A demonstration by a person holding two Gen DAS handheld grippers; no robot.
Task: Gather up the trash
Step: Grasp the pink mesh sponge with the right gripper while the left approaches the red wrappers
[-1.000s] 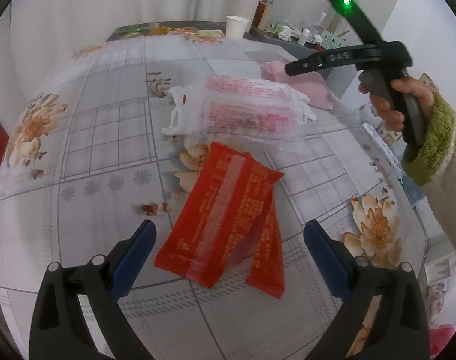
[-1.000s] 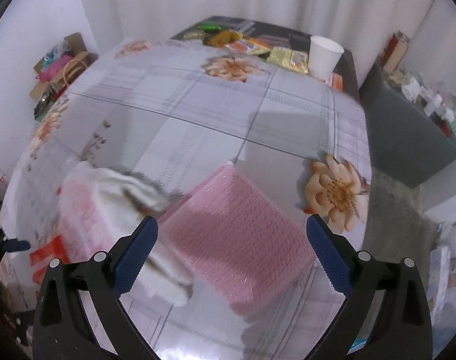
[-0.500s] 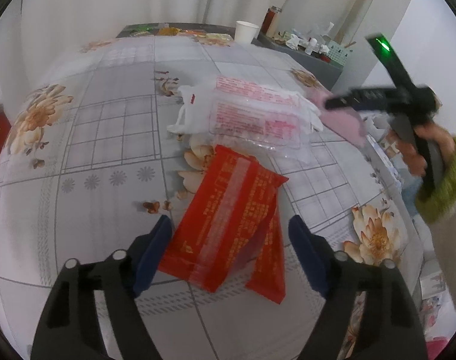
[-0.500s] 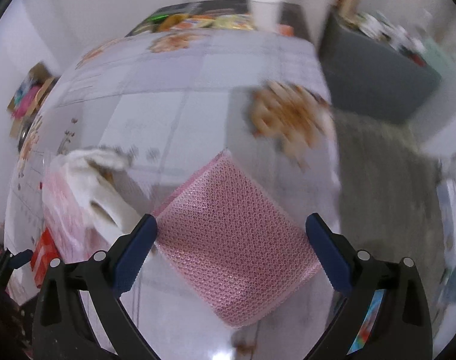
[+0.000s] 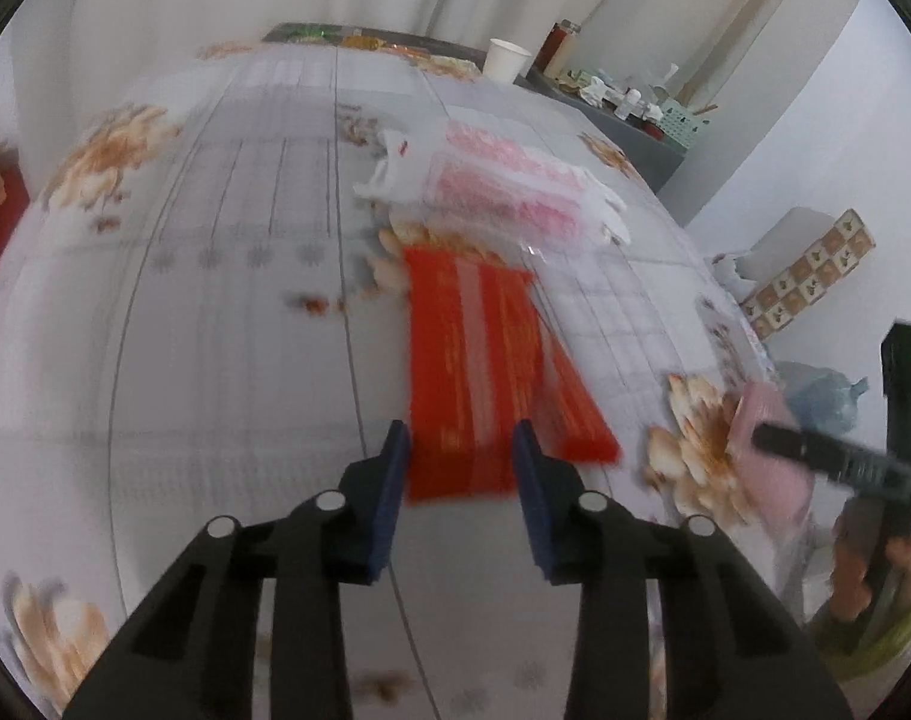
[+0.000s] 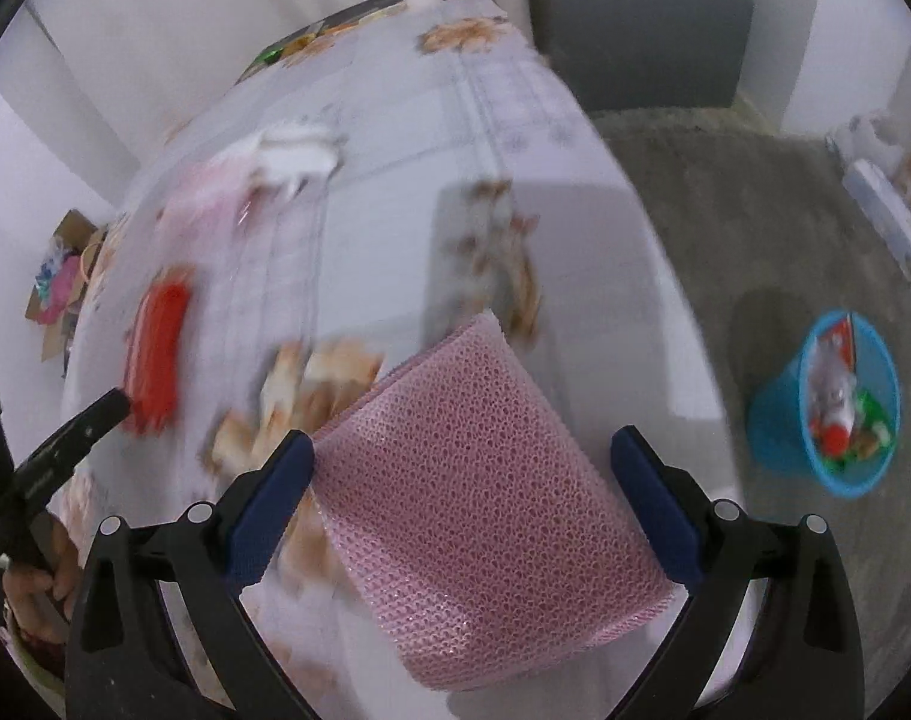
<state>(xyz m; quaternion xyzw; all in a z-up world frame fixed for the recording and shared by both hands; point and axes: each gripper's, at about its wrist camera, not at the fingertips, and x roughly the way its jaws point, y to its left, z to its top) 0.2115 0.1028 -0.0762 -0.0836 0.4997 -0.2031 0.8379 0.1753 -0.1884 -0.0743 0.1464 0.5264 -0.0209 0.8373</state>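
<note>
While both grippers work over the desk (image 5: 173,372):
Left gripper (image 5: 459,450): lower centre of the left view; jaws have just been closing, now clamped on the near end of the red packet (image 5: 470,372).
Right gripper (image 6: 462,468): jaws clamped on the pink mesh pad (image 6: 485,498), lifted.
Bin (image 6: 773,420): blue, right edge of the right view, on the floor, already holding trash.
Clear wrapper (image 5: 509,189): upper centre, beyond the packet.

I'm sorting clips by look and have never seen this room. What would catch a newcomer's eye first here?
Probably the bright red wrapper on the flowered tablecloth, with the left gripper closing around its near end. Next, the pink mesh sheet filling the right gripper, and the blue trash bin on the grey carpet beyond the table.
</note>
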